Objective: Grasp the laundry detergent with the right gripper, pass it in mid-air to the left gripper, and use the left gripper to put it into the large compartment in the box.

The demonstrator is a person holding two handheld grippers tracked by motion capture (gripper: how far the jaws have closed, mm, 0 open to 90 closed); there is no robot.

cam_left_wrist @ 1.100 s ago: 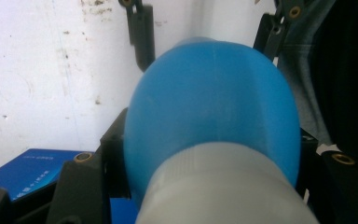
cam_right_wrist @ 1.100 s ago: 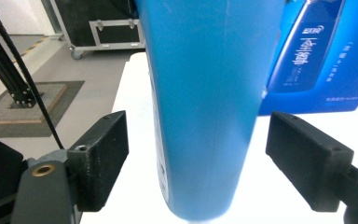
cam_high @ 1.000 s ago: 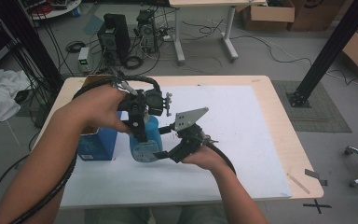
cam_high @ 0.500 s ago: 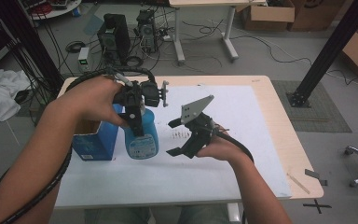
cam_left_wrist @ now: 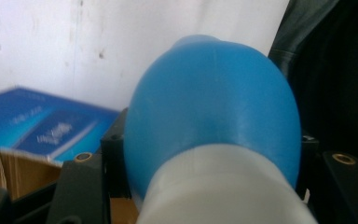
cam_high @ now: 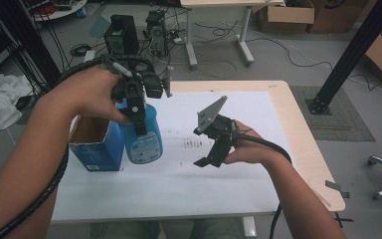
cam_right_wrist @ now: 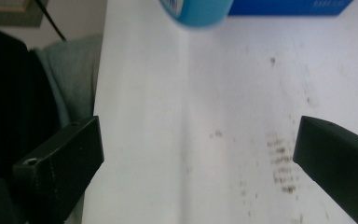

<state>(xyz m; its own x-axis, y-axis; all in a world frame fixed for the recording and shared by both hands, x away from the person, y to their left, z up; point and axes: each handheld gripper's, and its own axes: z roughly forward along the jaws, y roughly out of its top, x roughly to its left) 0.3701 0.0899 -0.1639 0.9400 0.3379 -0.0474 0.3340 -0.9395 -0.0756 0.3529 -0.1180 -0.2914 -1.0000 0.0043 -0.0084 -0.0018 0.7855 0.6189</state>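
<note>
1. A white-covered counter stands in a cluttered workshop.
2. The blue bottle hangs above it, beside the open blue box.
3. The left claw clamps the bottle's neck.
4. The right claw, jaws just opened and empty, hovers apart.
5. Likely step: lifting the bottle out; next, set it down upright.

Your table has a pale wood top under a white sheet, smudged brown near the middle. Grey floor behind you, cables strewn across it. A second table stands farther back, cardboard boxes beside it. Black post at right; white cloth heaped at left.
</note>
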